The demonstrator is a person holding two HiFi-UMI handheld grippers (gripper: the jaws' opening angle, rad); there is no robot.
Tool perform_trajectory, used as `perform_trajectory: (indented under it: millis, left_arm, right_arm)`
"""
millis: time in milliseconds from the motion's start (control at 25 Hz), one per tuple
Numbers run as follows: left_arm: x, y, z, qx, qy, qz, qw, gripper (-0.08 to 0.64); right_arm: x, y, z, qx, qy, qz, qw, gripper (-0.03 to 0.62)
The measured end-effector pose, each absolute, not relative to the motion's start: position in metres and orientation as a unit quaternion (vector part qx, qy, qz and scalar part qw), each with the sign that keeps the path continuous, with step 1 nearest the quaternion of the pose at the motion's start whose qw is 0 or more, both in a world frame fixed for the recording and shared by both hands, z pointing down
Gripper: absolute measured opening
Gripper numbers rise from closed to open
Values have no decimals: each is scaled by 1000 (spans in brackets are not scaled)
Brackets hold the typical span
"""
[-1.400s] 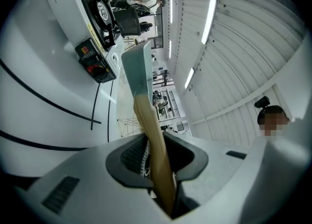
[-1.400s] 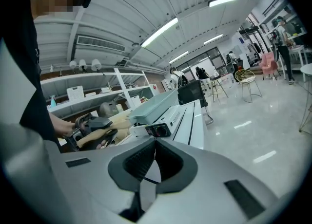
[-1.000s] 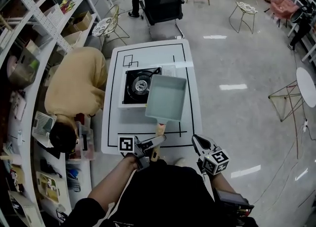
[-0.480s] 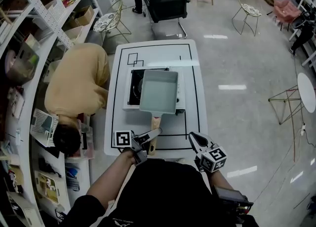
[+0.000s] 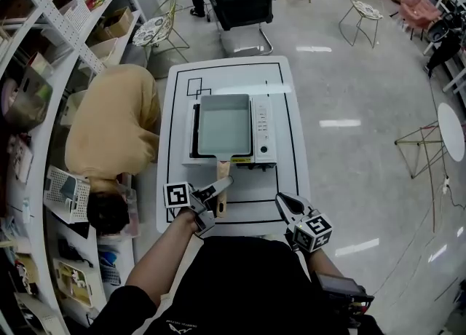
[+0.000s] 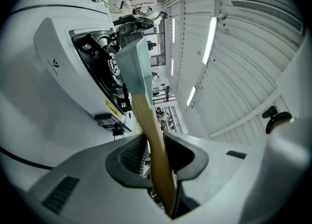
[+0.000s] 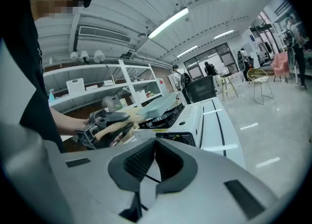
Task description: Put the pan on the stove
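A pale green square pan lies over the burner of the white and black tabletop stove; whether it rests on the stove I cannot tell. Its wooden handle points toward me, and my left gripper is shut on it. The left gripper view has the handle clamped between the pads, with the pan above the black burner. My right gripper hovers shut and empty over the table's near right edge. In the right gripper view, its jaws face the stove and the left gripper.
The stove stands on a white table with black lines. A person in a tan top crouches just left of the table. A black office chair stands at the far end, and shelves line the left side.
The pan has travelled left and away from me, from the stove's right side to over the burner. My left gripper went left with it. The right gripper shifted slightly left.
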State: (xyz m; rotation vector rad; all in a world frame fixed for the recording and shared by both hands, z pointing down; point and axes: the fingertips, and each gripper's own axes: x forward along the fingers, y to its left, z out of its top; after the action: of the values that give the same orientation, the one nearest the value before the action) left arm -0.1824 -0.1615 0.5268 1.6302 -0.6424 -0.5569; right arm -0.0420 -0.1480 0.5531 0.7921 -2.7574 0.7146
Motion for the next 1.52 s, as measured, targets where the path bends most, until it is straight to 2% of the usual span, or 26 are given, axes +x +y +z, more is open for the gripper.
perform_trajectory:
  millis: [1520]
  left_arm:
    - [-214, -196, 550, 668, -288, -251, 639, 113]
  right_arm:
    - [-77, -170, 569, 254, -925, 254, 122, 26]
